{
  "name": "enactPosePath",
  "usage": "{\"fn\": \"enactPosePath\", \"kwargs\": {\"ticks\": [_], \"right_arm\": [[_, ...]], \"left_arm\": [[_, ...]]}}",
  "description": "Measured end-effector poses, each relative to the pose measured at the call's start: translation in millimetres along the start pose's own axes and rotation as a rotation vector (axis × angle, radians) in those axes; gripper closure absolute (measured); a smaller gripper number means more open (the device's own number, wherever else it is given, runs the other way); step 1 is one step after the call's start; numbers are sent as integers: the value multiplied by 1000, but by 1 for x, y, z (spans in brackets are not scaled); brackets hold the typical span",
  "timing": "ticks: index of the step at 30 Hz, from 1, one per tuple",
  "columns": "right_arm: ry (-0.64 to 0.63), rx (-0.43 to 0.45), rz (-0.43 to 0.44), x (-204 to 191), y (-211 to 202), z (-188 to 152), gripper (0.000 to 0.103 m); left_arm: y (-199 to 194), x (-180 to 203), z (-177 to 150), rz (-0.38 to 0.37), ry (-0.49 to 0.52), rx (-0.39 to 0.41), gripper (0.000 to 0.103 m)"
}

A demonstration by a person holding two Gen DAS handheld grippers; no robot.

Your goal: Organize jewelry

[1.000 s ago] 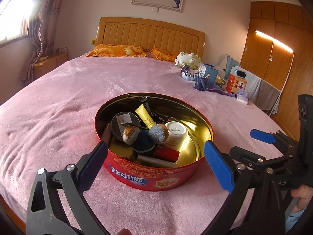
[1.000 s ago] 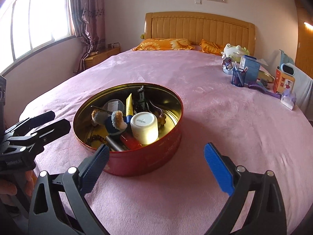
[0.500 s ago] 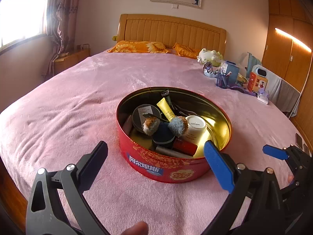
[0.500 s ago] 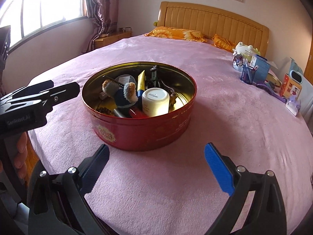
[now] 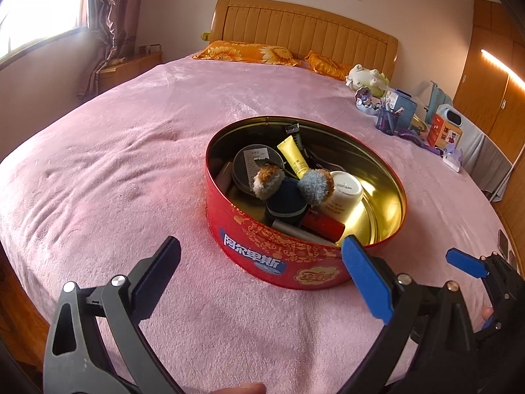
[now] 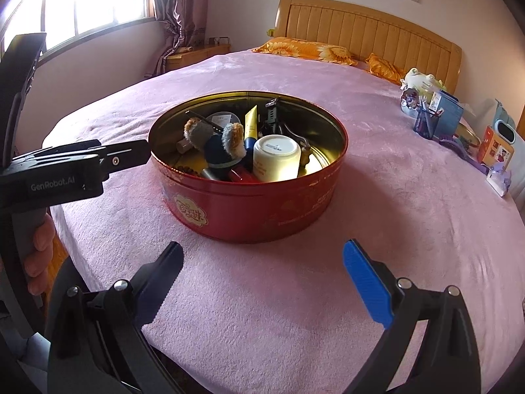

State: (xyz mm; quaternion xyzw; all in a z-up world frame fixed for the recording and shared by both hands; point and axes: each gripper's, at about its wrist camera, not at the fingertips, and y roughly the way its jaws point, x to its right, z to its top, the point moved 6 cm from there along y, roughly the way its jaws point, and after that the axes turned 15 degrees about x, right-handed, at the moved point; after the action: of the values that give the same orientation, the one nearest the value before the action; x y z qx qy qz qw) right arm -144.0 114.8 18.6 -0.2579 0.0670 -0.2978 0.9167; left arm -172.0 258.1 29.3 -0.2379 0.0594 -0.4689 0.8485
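Note:
A round red tin (image 5: 262, 246) (image 6: 246, 210) sits on the pink bed. It holds a white jar (image 5: 344, 193) (image 6: 277, 157), a yellow tube (image 5: 293, 159), a dark hair tie with two pompoms (image 5: 288, 193) (image 6: 218, 151), a black round case (image 5: 254, 169), a red stick (image 5: 323, 225) and a brown bead string (image 6: 185, 169). My left gripper (image 5: 261, 272) is open and empty, just short of the tin's near wall. My right gripper (image 6: 262, 272) is open and empty in front of the tin. The left gripper shows at the left of the right wrist view (image 6: 124, 157), level with the rim.
The pink blanket (image 5: 115, 164) covers the bed. At the far right edge stand a blue pen cup (image 5: 387, 121) (image 6: 425, 124), a blue box (image 6: 448, 111), a plush toy (image 5: 364, 75) and an orange carton (image 5: 444, 131). Orange pillows (image 5: 249, 52) lie by the headboard.
Both grippers have pulled back and swung left, so the tin sits further right and further off in each view. Both stay open and empty. The tin's contents have not moved.

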Motion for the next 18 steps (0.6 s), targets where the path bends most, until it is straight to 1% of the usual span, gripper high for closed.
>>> {"fn": "enactPosePath", "kwargs": {"ticks": [2,6,10,18], "right_arm": [[2,-1,0,1,0,0,4],[5,-5,0,2,0,-2,4],[8,-10,2,2,1,-5,4],[7,-14,4,1,1,-6,4]], "left_arm": [[0,0,-2,16,9,-1,7],[-4,-1,-4,105,57,19,7],[-5,0,-5,94,55,7,7],[-7,4,-7,72,67,8,7]]}}
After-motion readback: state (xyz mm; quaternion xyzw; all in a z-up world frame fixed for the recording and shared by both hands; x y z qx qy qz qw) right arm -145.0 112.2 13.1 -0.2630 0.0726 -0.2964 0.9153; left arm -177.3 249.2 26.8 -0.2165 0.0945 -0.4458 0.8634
